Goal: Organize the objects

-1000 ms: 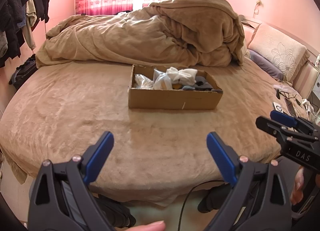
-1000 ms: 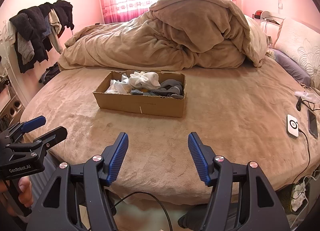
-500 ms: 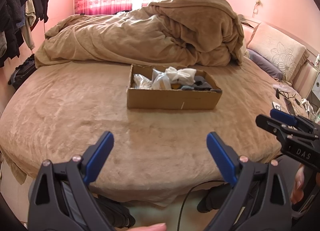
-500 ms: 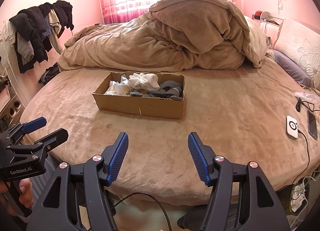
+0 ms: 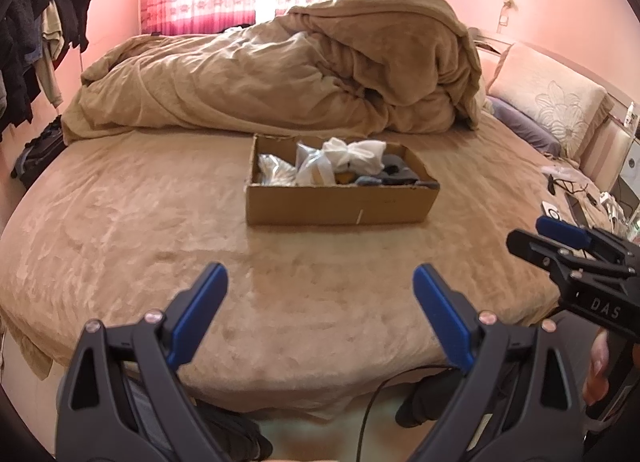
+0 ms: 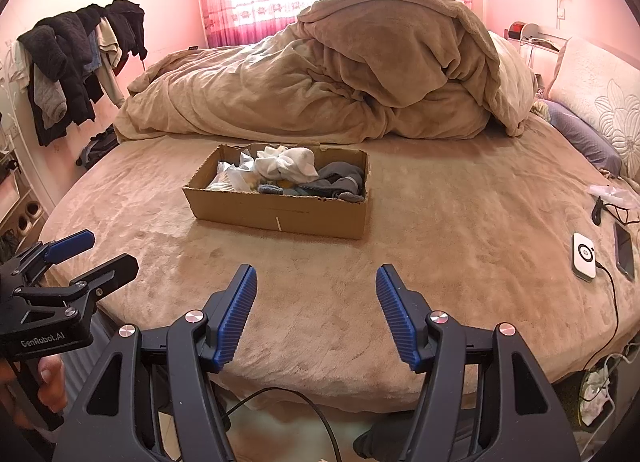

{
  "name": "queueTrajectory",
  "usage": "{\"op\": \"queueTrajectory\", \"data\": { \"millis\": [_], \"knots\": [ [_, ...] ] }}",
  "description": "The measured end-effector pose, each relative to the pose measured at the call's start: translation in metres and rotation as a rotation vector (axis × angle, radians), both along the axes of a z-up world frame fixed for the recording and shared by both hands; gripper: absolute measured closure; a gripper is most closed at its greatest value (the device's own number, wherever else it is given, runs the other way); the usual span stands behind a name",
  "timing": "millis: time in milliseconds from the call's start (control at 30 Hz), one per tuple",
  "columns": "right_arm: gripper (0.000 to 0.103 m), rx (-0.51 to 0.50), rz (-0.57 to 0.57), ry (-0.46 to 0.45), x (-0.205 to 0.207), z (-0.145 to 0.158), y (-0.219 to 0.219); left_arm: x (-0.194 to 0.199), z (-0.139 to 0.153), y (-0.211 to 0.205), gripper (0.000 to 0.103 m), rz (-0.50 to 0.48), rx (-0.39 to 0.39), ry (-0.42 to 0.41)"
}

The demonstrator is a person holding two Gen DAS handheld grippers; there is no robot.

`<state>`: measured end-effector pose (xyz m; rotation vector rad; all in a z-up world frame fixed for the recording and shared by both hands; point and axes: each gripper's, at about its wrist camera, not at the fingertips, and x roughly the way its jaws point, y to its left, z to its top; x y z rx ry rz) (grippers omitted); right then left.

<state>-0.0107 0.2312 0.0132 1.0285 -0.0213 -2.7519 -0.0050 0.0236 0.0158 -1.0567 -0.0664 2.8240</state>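
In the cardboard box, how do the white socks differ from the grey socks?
The white socks are bright white and bunched into a knotted bundle; the grey socks are dark grey-blue and lie looser and flatter. The white socks sit near the middle toward the back wall, standing higher; the grey socks fill the right end. Both lie inside the cardboard box, untouched by either gripper.

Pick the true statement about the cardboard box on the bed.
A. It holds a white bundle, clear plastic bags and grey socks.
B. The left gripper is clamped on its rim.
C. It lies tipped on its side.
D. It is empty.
A: the upright cardboard box holds a white bundle, plastic bags and grey socks; both grippers hang open, short of it.
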Motion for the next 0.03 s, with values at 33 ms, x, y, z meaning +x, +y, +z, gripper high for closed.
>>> {"op": "queueTrajectory", "data": {
  "millis": [33],
  "knots": [
    [0.038,0.0,0.0,0.0,0.0003,-0.0002,-0.0002,-0.0018,-0.0004,0.0,0.008,-0.007,0.001,-0.002]
  ]
}}
